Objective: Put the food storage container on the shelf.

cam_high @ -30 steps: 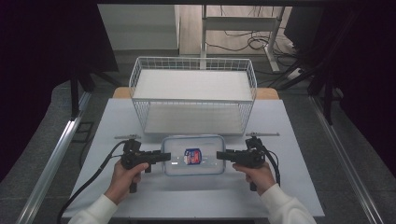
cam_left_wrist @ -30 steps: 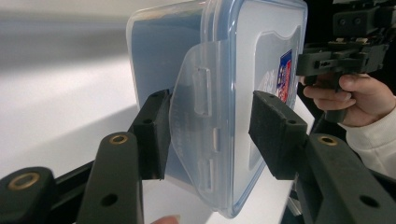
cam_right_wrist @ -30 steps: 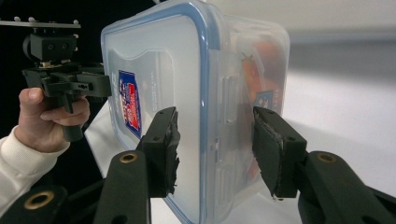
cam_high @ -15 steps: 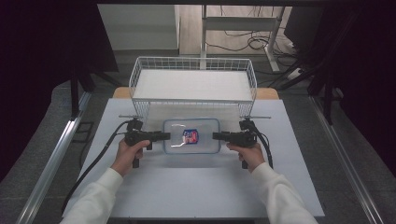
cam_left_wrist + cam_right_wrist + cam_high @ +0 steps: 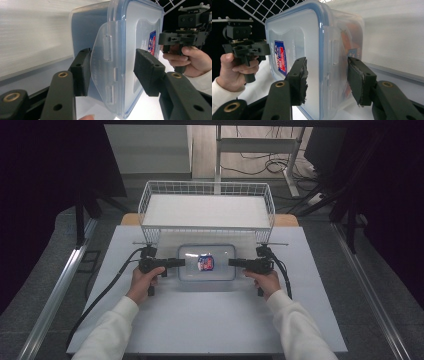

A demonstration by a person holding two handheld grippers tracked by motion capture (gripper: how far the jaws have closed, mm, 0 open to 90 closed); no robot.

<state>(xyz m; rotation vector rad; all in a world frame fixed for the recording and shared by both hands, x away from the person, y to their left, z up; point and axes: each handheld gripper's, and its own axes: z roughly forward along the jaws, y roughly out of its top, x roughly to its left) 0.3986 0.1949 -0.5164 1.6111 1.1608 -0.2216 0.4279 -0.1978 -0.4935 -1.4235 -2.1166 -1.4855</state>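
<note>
– At the box ends: left tool (image 5: 181, 262) clenched across one short end of the box (image 5: 220, 255), one pad on the lid side, one on the base, latch flap (image 5: 105, 65) between them. Right tool (image 5: 231, 262) clamped the same way on the opposite end.

– Where's the box sitting?

– Mid-desk, just in front of the basket (image 5: 207, 226), long side parallel to it. Can't tell if its base touches the desk (image 5: 200, 320) or hangs just clear.

– How will it handle?

– Clear hard plastic, lid (image 5: 294, 40) latched. Stiff, smooth, likely slick under the pads. Something small inside, behind the label (image 5: 205, 263); looks light, but could shift if tipped. Best hold is where they have it: over the rim at each end, where the lid and wall stack up and won't flex. Keep both ends level and the squeeze even.

– Room?

– Basket wall close ahead, its rim above the box; going in means lifting over that. Basket floor bare. Open desk to the near side and both flanks. Cables trail back from each tool, clear of the box.
</note>
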